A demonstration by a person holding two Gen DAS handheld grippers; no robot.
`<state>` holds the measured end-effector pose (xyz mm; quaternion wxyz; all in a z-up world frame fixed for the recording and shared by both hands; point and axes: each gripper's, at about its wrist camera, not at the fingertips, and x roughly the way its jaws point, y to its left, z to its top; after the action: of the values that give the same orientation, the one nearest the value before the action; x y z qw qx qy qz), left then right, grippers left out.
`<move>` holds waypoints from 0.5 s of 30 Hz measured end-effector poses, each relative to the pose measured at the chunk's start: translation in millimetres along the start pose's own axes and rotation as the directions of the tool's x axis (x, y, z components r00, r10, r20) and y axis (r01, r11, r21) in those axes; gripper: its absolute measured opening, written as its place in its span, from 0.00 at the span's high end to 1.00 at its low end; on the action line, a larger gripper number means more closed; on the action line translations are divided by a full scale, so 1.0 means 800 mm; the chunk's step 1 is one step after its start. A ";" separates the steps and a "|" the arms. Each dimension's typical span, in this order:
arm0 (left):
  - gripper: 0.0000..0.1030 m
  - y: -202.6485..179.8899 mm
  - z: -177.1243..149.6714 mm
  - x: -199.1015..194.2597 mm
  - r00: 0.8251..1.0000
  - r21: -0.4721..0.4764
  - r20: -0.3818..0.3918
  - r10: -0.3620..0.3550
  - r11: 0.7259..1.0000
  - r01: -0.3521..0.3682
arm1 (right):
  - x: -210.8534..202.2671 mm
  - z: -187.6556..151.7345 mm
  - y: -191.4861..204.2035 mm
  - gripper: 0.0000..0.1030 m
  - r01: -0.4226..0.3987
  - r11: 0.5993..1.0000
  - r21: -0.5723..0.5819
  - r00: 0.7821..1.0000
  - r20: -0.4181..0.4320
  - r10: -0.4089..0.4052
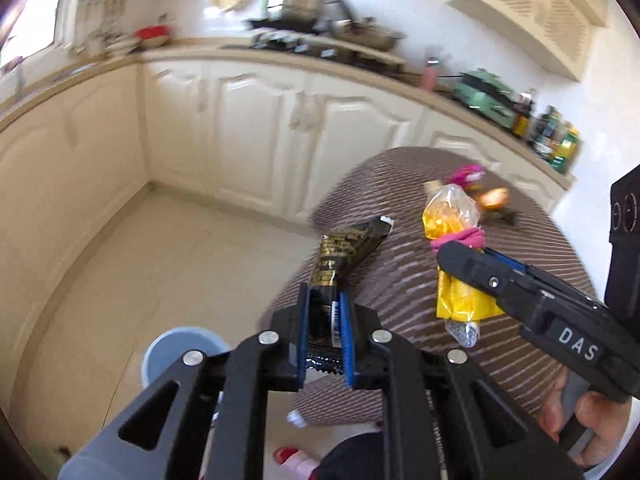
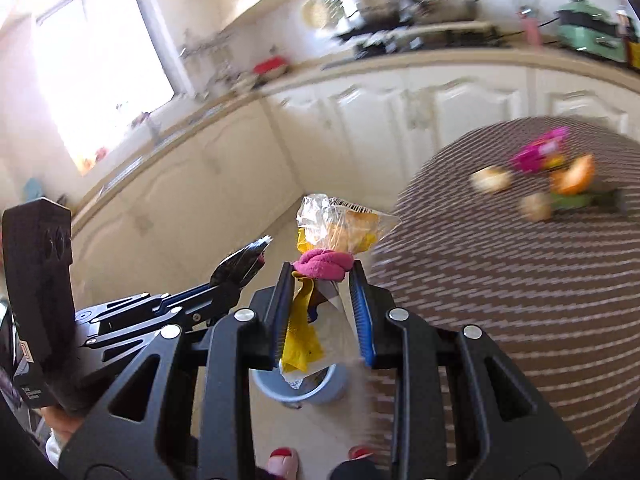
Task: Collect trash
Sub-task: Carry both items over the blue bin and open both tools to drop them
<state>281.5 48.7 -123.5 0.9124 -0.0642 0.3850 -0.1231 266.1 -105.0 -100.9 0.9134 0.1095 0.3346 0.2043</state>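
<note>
Kitchen floor below, left tongs angled down clamping black wrapper, right tongs gripping yellow bag

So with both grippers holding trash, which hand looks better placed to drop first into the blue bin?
Right, probably. In the right wrist view the yellow bag in the right gripper hangs directly over the blue bin. The left gripper holds its black wrapper beside the bin, above the table edge.
</note>
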 end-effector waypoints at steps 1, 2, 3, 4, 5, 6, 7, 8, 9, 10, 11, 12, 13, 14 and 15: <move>0.87 0.023 -0.009 0.003 1.000 -0.024 -0.014 0.017 1.000 -0.018 | 0.013 -0.004 0.011 0.73 -0.010 1.000 -0.007 1.000 -0.019 0.010; 0.87 0.045 -0.018 0.006 0.999 -0.049 -0.027 0.032 0.998 -0.034 | 0.032 -0.011 0.027 0.73 -0.020 1.000 -0.019 0.999 -0.046 0.019; 0.87 0.065 -0.027 0.008 0.998 -0.069 -0.039 0.046 0.996 -0.049 | 0.054 -0.018 0.041 0.73 -0.027 0.999 -0.029 0.997 -0.073 0.025; 0.87 0.082 -0.034 0.012 0.997 -0.087 -0.053 0.061 0.994 -0.066 | 0.069 -0.024 0.048 0.73 -0.031 0.999 -0.034 0.995 -0.092 0.027; 0.87 0.101 -0.044 0.017 0.995 -0.107 -0.069 0.078 0.991 -0.085 | 0.093 -0.034 0.059 0.73 -0.034 0.999 -0.039 0.992 -0.126 0.029; 0.87 0.123 -0.056 0.024 0.991 -0.134 -0.091 0.093 0.985 -0.105 | 0.117 -0.045 0.068 0.73 -0.041 0.998 -0.037 0.986 -0.166 0.034; 0.87 0.141 -0.066 0.031 0.988 -0.156 -0.113 0.101 0.981 -0.118 | 0.133 -0.054 0.074 0.73 -0.046 0.998 -0.033 0.981 -0.192 0.039; 0.87 0.158 -0.078 0.040 0.985 -0.177 -0.136 0.108 0.975 -0.131 | 0.158 -0.067 0.081 0.73 -0.048 0.998 -0.034 0.972 -0.232 0.038; 0.87 0.177 -0.092 0.051 0.979 -0.201 -0.163 0.119 0.968 -0.151 | 0.179 -0.080 0.087 0.73 -0.047 0.998 -0.036 0.963 -0.268 0.035; 0.87 0.192 -0.105 0.061 0.973 -0.219 -0.190 0.128 0.961 -0.169 | 0.203 -0.096 0.092 0.73 -0.048 0.998 -0.032 0.950 -0.311 0.035; 0.87 0.206 -0.116 0.071 0.967 -0.235 -0.215 0.133 0.955 -0.183 | 0.217 -0.107 0.094 0.73 -0.049 0.998 -0.029 0.941 -0.337 0.036; 0.87 0.223 -0.129 0.085 0.960 -0.257 -0.246 0.130 0.947 -0.194 | 0.237 -0.121 0.096 0.73 -0.047 0.999 -0.024 0.927 -0.373 0.035; 0.87 0.233 -0.140 0.098 0.952 -0.271 -0.276 0.129 0.940 -0.206 | 0.254 -0.135 0.097 0.73 -0.042 0.999 -0.017 0.915 -0.403 0.032; 0.87 0.243 -0.151 0.108 0.944 -0.281 -0.303 0.130 0.934 -0.219 | 0.266 -0.145 0.098 0.73 -0.037 0.999 -0.011 0.905 -0.424 0.029; 0.88 0.256 -0.163 0.123 0.934 -0.297 -0.335 0.127 0.926 -0.233 | 0.280 -0.155 0.097 0.73 -0.031 0.999 -0.006 0.894 -0.446 0.025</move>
<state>289.9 215.7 -325.6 0.8242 -0.1608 0.5427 0.0201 316.4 72.5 -295.1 0.8100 0.0587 0.5321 0.2394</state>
